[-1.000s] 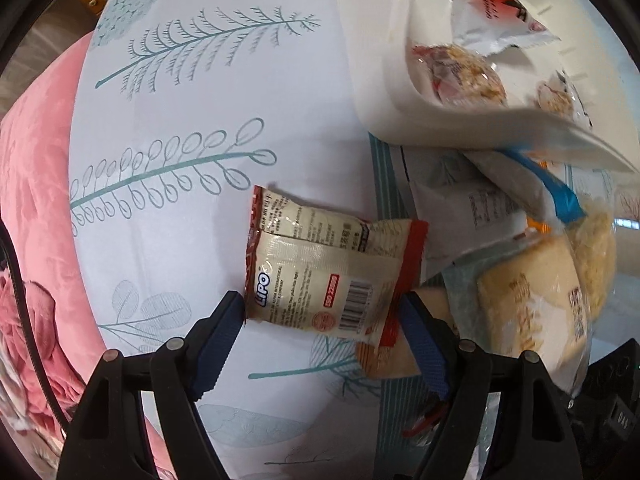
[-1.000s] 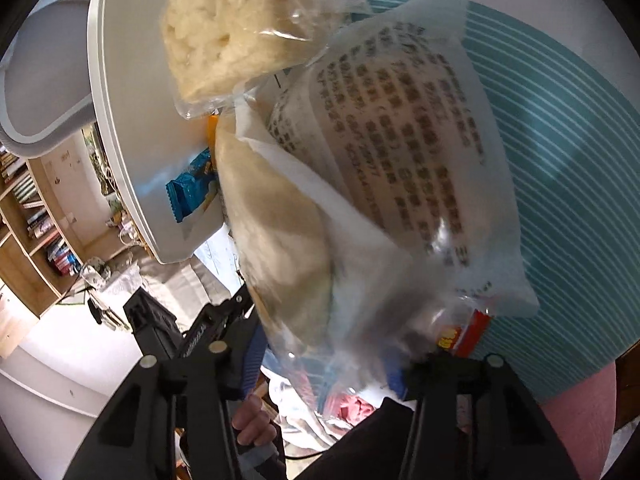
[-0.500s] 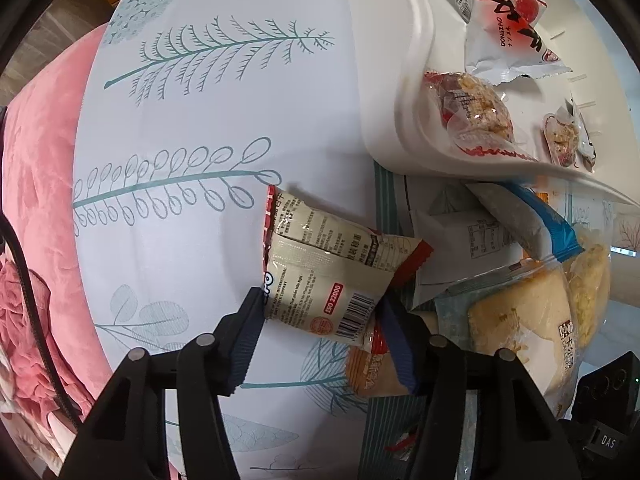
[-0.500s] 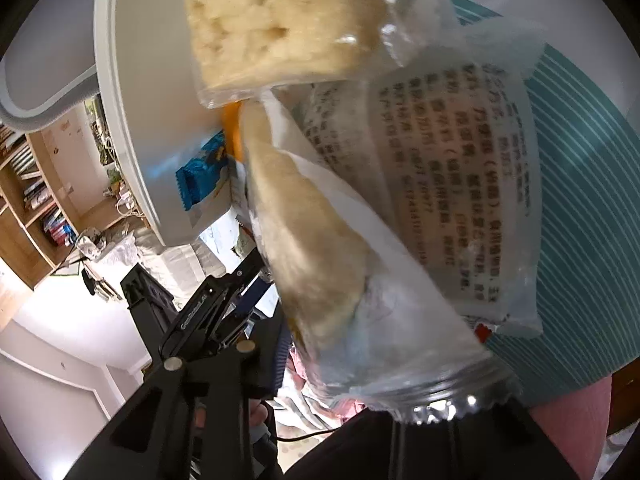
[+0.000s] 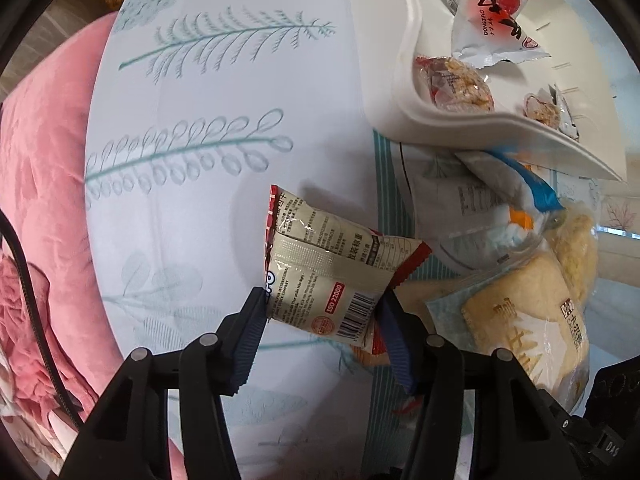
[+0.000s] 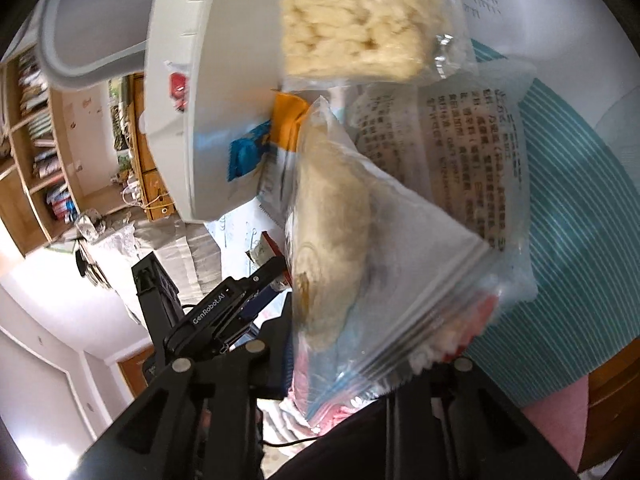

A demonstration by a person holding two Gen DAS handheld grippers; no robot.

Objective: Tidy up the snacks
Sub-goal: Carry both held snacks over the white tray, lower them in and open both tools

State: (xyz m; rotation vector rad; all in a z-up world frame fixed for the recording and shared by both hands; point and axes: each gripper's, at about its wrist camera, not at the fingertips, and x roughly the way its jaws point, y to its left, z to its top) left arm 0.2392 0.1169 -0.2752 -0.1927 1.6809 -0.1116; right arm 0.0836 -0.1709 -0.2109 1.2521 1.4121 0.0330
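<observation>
Both grippers just closed: left gripper now pinches the cracker pack on the tablecloth, right gripper clamps the bread bag and lifts it, both likely headed for the tray.

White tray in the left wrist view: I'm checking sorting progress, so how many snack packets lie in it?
3, though the frame edge may hide more. In the white tray: a red-and-white packet at the top, a clear cracker packet below it, and a small packet near the lower rim.

The clear bag hides the right gripper's tips; its contents are blurred.
</observation>
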